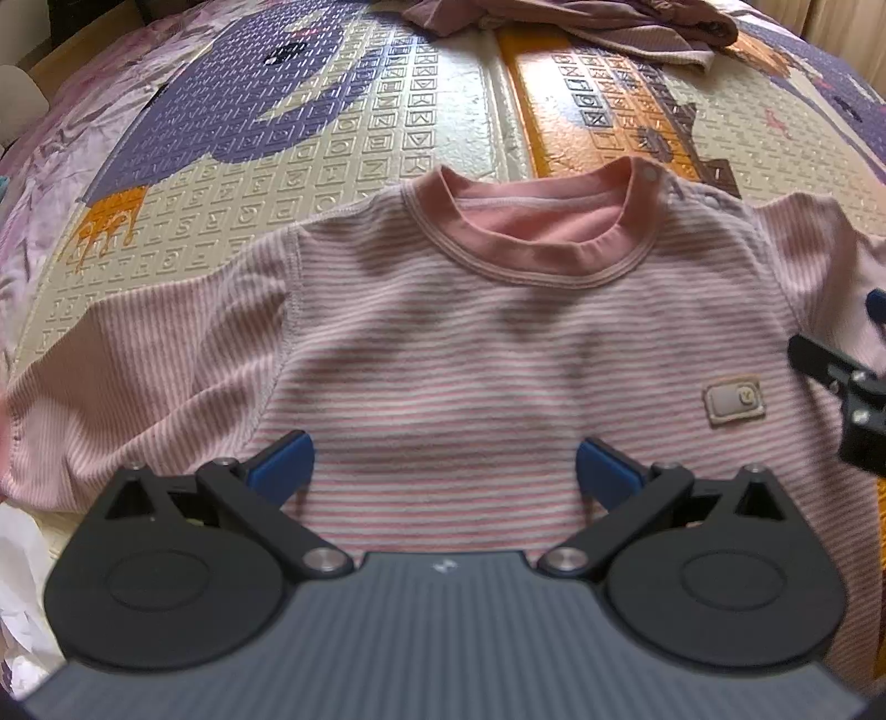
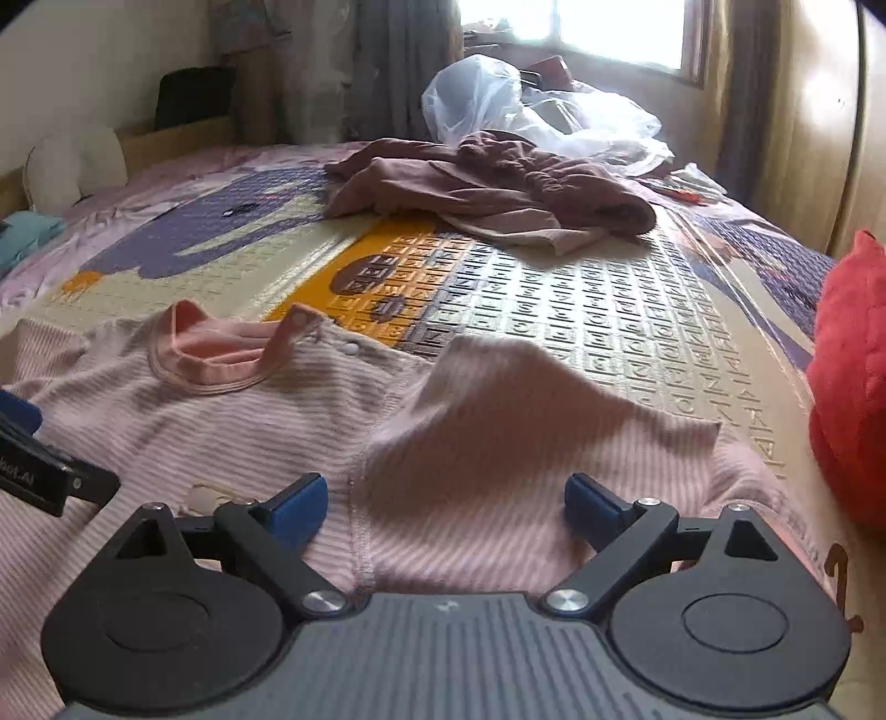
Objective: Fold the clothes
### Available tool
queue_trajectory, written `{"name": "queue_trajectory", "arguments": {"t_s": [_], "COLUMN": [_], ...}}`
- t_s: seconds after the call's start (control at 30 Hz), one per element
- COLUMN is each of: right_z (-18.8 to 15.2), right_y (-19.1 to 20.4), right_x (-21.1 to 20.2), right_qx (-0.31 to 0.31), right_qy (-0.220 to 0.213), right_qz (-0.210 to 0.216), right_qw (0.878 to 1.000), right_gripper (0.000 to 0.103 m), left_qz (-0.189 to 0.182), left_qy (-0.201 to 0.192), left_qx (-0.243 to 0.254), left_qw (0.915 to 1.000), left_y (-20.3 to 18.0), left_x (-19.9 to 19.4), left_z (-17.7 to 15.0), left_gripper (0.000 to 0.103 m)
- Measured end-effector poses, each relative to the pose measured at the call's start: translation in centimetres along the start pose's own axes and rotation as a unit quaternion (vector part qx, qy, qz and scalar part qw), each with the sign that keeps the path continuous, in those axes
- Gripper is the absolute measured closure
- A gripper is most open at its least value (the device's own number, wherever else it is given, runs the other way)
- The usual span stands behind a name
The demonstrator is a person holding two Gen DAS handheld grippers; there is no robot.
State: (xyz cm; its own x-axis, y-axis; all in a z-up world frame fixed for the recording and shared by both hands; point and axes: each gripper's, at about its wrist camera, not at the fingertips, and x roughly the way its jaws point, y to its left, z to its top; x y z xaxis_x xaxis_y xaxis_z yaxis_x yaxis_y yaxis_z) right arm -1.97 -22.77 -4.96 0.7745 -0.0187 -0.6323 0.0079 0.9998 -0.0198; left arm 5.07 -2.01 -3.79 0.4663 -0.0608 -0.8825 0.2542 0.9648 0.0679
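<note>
- Left wrist view: left gripper (image 1: 444,471) spread wide, released, nothing between its blue pads. Striped pink shirt (image 1: 470,354) lies flat, front up, on the play mat (image 1: 354,144), spreading from the gripper's 9 to 3 o'clock and up to 12; lower chest sits right under the gripper.
- Pink collar (image 1: 540,221) at 12 o'clock, beyond the pads; small sewn patch (image 1: 735,401) at approx 2 o'clock.
- Part of the right gripper (image 1: 841,382) pokes in at 3 o'clock over the shirt's edge; dark mauve garment (image 1: 581,22) far off at 12.
- Right wrist view: right gripper (image 2: 444,509) also wide apart, released, no cloth pinched. Shirt sleeve (image 2: 542,421) lies folded w/ a raised hump just ahead, 12 to 1 o'clock; side seam runs under the gap.
- Collar at approx 10 o'clock; left gripper's edge at 9.
- Mauve garment at 12, plastic bags (image 2: 531,111) behind it, red item (image 2: 847,387) at 3.
</note>
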Motion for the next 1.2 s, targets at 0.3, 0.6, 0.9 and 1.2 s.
{"name": "queue_trajectory", "arguments": {"t_s": [0.3,0.6,0.9,1.2], "right_z": [0.6,0.8,1.5,1.6], "right_y": [-4.1,-7.4,-11.7,-6.2], "right_x": [-0.6,-1.3,-4.4,-5.3], "right_qx": [0.056,0.073,0.171,0.104], "right_qy": [0.008,0.022,-0.006,-0.047], "right_qz": [-0.065,-0.131,-0.136,-0.021], "right_qw": [0.996,0.988,0.976,0.993], "right_gripper": [0.012,0.012,0.015,0.022], "left_qz": [-0.001,-0.003,-0.002,0.001], "left_qy": [-0.002,-0.002,-0.002,-0.004], "left_qx": [0.001,0.003,0.004,0.004], "left_qw": [1.0,1.0,1.0,1.0], "left_y": [0.0,0.1,0.1,0.1], "left_x": [0.0,0.0,0.1,0.1], "left_z": [0.0,0.0,0.0,0.0], "left_gripper": [0.0,0.0,0.0,0.0]}}
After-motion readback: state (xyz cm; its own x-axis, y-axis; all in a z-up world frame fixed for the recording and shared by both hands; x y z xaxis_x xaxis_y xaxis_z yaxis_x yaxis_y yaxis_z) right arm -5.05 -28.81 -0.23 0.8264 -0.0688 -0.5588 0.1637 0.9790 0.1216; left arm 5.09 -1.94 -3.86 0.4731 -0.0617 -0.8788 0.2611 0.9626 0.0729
